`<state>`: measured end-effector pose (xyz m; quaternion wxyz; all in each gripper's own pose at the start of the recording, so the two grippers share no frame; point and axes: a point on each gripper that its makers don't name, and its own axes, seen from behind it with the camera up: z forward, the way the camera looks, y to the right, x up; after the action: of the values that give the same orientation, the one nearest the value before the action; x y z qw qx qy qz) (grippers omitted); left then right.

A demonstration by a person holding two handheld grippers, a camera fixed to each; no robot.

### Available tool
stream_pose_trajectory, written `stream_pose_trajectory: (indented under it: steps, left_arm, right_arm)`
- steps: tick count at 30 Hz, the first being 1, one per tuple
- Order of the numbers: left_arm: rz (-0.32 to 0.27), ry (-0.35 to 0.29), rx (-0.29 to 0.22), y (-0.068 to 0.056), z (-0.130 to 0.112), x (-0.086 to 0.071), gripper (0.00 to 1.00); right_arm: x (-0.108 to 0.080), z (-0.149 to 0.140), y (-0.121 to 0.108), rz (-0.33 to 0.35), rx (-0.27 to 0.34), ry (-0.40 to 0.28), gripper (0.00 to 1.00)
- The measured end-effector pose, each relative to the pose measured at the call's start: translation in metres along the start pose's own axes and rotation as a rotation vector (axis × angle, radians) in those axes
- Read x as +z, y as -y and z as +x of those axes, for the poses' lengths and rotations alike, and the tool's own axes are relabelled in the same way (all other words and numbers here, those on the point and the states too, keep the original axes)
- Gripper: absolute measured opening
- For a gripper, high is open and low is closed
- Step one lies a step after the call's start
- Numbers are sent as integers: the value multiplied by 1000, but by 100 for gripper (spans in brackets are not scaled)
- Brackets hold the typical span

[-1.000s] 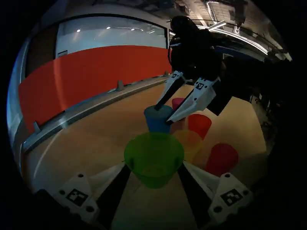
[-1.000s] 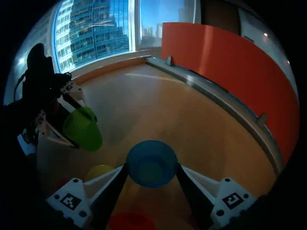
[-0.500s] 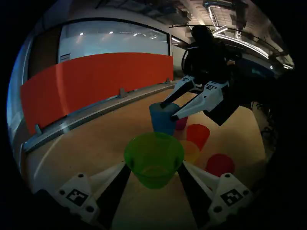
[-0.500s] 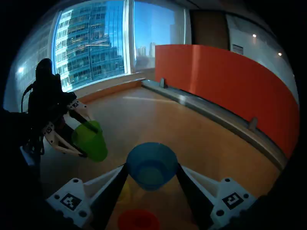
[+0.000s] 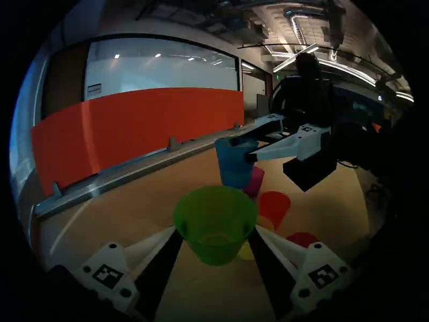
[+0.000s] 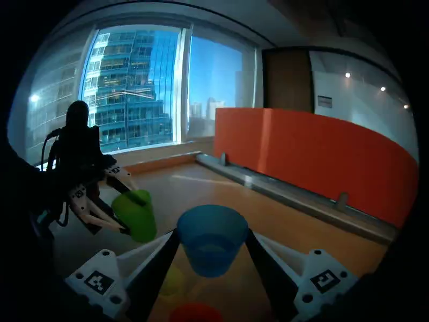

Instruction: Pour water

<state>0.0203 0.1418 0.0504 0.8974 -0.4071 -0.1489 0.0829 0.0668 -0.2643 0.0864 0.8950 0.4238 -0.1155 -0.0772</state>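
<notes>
In the left gripper view, the left gripper (image 5: 215, 231) is clamped on a green cup (image 5: 215, 217), one finger on each side, with the cup upright above the wooden table (image 5: 134, 214). Farther off, the right gripper (image 5: 236, 150) grips a blue cup (image 5: 234, 163), also upright and raised. Below and behind the blue cup is a pink cup (image 5: 255, 181). An orange-red cup (image 5: 273, 205), a red cup (image 5: 301, 239) and a yellow cup (image 5: 246, 251) stand on the table near the right finger. Along the table's far edge run a metal rail (image 5: 134, 167) and an orange panel (image 5: 134, 126). A small sign (image 5: 95, 89) on the glass above is too small to read. Each finger carries a black-and-white square marker (image 5: 109, 275).

In the right gripper view, the blue cup sits between the right gripper's closed fingers at centre. To the left, the green cup hangs in the left gripper, well apart from the blue one. Behind is a window (image 6: 134, 96) onto tall buildings. A wall notice (image 6: 324, 101) is unreadable. Whether either cup holds water is unclear.
</notes>
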Motion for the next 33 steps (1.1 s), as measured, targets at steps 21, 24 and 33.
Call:
stream_pose_trajectory:
  steps: [21, 24, 33]
  left_arm:
    - [0, -43, 17, -9, 23, -4, 83]
    - [2, -48, 21, -9, 25, -4, 83]
    - [-5, -88, 13, -11, 36, -7, 83]
  right_arm:
    - [-19, 45, 9, 2, 2, -235, 90]
    - [-21, 46, 8, 2, 0, -235, 90]
    - [-26, 49, 6, -7, -4, -237, 90]
